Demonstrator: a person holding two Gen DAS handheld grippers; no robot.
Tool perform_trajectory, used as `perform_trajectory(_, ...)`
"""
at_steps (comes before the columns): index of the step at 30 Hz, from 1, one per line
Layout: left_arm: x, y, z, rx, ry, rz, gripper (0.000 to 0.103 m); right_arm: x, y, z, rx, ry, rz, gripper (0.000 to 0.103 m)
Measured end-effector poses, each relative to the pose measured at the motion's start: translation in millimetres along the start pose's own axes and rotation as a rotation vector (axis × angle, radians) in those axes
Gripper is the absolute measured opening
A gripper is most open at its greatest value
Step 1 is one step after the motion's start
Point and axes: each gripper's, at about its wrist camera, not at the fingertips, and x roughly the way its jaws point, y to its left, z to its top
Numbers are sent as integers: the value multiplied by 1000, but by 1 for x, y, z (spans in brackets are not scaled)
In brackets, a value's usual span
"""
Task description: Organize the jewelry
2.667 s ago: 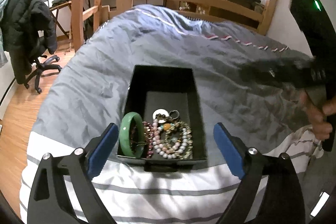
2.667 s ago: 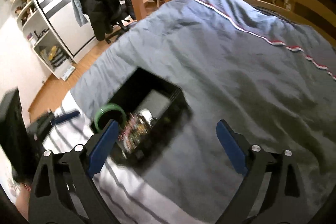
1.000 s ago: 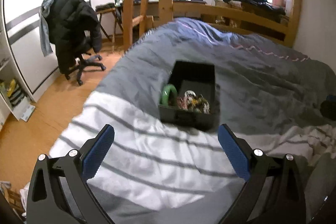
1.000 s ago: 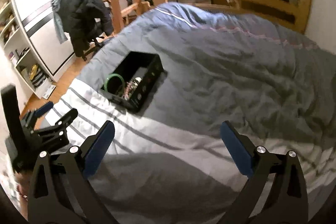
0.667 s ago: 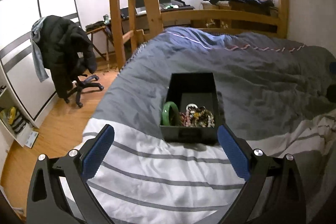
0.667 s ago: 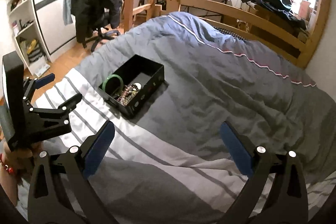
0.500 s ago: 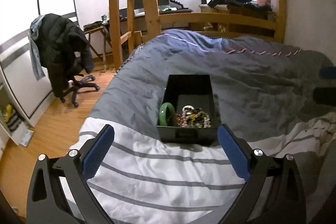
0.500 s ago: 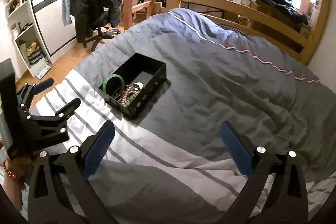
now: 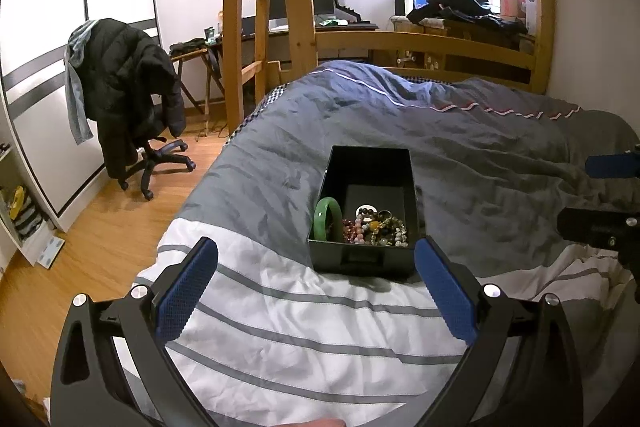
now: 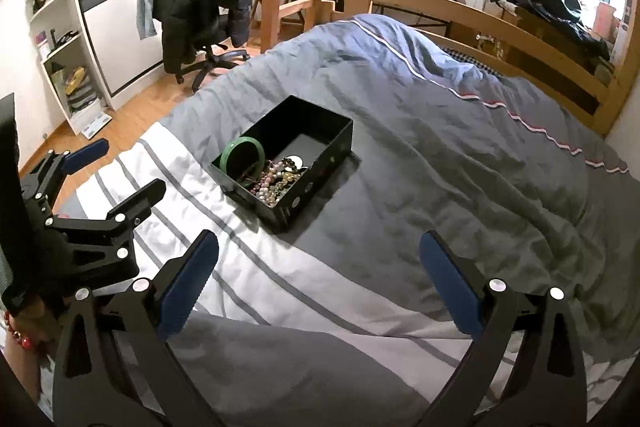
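A black open box (image 9: 367, 158) (image 10: 336, 137) rests on the bed. Inside it a green bangle (image 9: 328, 219) (image 10: 243, 155) leans against the left wall, beside a heap of beaded bracelets (image 9: 376, 229) (image 10: 276, 177). My left gripper (image 9: 316, 287) is open and empty, held back just short of the box's near end. My right gripper (image 10: 318, 275) is open and empty, well short of the box and to its right. The left gripper also shows at the left edge of the right wrist view (image 10: 116, 171); the right gripper shows at the right edge of the left wrist view (image 9: 600, 199).
The bed has a grey duvet (image 9: 460, 147) with a white striped band (image 9: 300, 307) at the near end. A wooden loft frame and ladder (image 9: 260, 7) stand behind. An office chair with a black jacket (image 9: 124, 95) and white shelves (image 10: 60, 39) stand to the left on the wood floor.
Both grippers have pulled back and up from the box, which now looks smaller and farther. The left view has centred on the box. Both jaws stay open.
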Motion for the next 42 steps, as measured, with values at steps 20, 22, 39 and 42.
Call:
perform_trajectory(20, 2, 5, 1, 4, 8, 0, 97, 12, 4, -11, 6, 32, 3, 99)
perform_trajectory(22, 3, 4, 1, 11, 11, -2, 97, 13, 7, -13, 0, 36, 3, 99)
perform_trajectory(39, 4, -6, -2, 54, 22, 14, 97, 14, 2, -17, 25, 41, -3, 99)
perform_trajectory(42, 3, -8, -3, 64, 21, 19, 97, 14, 1, -16, 35, 47, 10, 99)
